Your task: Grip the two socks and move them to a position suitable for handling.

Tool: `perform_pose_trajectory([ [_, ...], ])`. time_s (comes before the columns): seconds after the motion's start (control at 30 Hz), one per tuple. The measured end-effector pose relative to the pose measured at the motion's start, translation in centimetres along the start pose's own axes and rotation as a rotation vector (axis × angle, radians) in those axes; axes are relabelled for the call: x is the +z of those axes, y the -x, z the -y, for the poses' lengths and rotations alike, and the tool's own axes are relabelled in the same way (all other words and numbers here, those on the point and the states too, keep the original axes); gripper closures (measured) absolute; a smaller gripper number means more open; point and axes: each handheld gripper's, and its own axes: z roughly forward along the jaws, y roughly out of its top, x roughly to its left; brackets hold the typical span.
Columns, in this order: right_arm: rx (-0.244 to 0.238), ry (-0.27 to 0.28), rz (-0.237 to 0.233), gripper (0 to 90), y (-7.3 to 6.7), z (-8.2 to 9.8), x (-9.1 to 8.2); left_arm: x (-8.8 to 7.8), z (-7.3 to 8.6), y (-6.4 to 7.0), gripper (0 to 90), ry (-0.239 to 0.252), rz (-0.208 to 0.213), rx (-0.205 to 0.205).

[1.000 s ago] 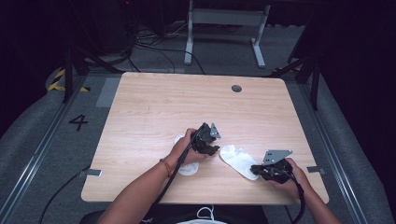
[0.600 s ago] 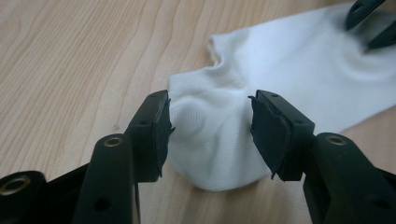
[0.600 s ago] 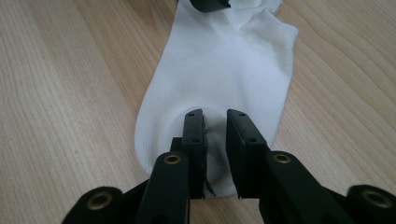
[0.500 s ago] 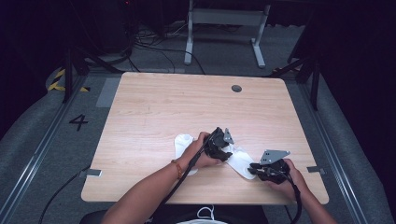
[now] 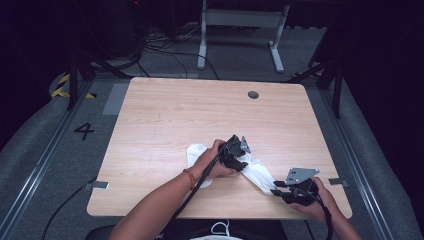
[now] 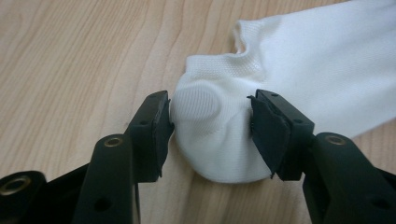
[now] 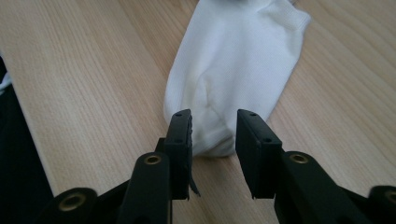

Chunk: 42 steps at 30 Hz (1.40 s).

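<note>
While the white sock (image 5: 257, 173) lies flat across the near part of the wooden bench (image 5: 165, 120), I have a gripper at each of its ends. My left gripper (image 6: 211, 122) straddles the rounded end, its fingers (image 6: 152, 128) spread about as wide as the cloth; whether the pads actually press it I cannot tell. My right gripper (image 7: 213, 135) sits at the other end by the bench's near edge, fingers (image 7: 180, 140) having just been opening, the sock's tip between them but no longer pinched.
</note>
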Motion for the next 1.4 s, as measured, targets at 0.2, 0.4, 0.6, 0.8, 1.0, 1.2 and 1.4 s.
perform_pose_trajectory([
  [0.2,-0.093,0.084,-0.029,69.0,-0.7,-0.5,0.0,-1.1,-0.2,-0.8,41.0,0.031,-0.004,-0.003],
  [0.4,-0.114,0.074,-0.060,69.5,-0.8,-0.7,1.2,-0.9,0.7,-2.7,41.0,0.015,-0.018,-0.068],
  [0.6,-0.149,0.042,-0.082,70.9,-1.4,-0.8,2.3,0.1,1.2,-3.6,40.7,0.004,-0.001,-0.103],
  [0.8,-0.114,0.053,-0.100,82.2,-0.9,-0.8,2.5,0.3,1.0,-4.1,47.7,-0.003,0.052,-0.103],
  [1.0,-0.109,0.047,-0.101,87.6,-0.8,-1.1,2.6,0.6,0.2,-4.2,48.8,-0.027,0.049,-0.080],
  [1.2,-0.111,0.066,-0.098,80.6,-1.0,-1.1,2.5,0.7,-0.3,-3.9,42.5,-0.016,0.066,-0.066],
  [1.4,-0.113,0.129,-0.088,58.6,-0.5,-0.7,1.3,1.1,-0.5,-3.7,43.4,-0.015,0.099,-0.054],
])
